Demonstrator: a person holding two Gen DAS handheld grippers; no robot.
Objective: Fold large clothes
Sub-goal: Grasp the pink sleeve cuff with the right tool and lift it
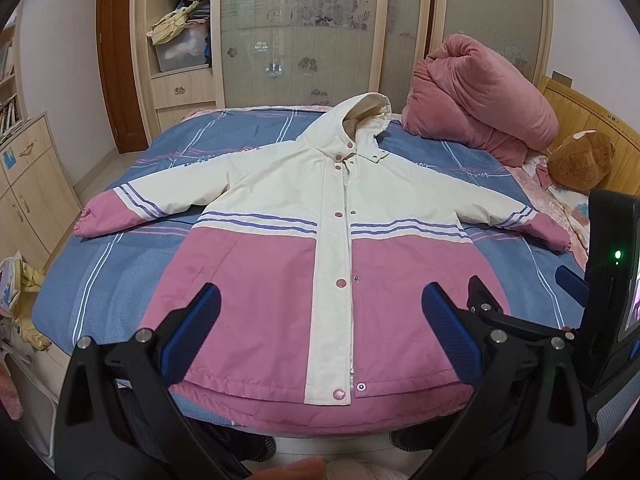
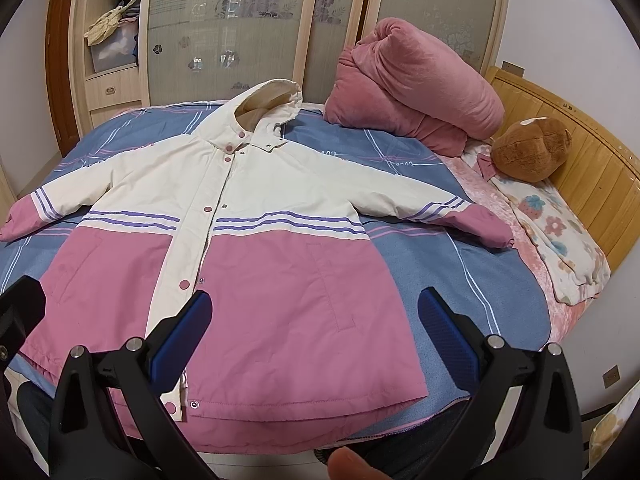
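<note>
A hooded jacket (image 1: 280,208) (image 2: 256,208), cream on top and pink below with purple stripes, lies flat and face up on the bed (image 1: 120,272) (image 2: 460,264). Both sleeves are spread out to the sides and the hood points toward the wardrobe. My left gripper (image 1: 320,320) hovers open above the jacket's lower hem, nothing between its blue pads. My right gripper (image 2: 314,320) is open too, above the hem's right half. The right gripper's body (image 1: 608,288) shows at the right edge of the left wrist view.
A rolled pink blanket (image 1: 480,104) (image 2: 416,84) and a brown plush toy (image 1: 580,160) (image 2: 532,148) lie by the wooden headboard (image 2: 592,152). A floral pillow (image 2: 560,240) rests at the bed's right. A wardrobe (image 1: 280,32) stands behind; a cabinet (image 1: 28,184) stands left.
</note>
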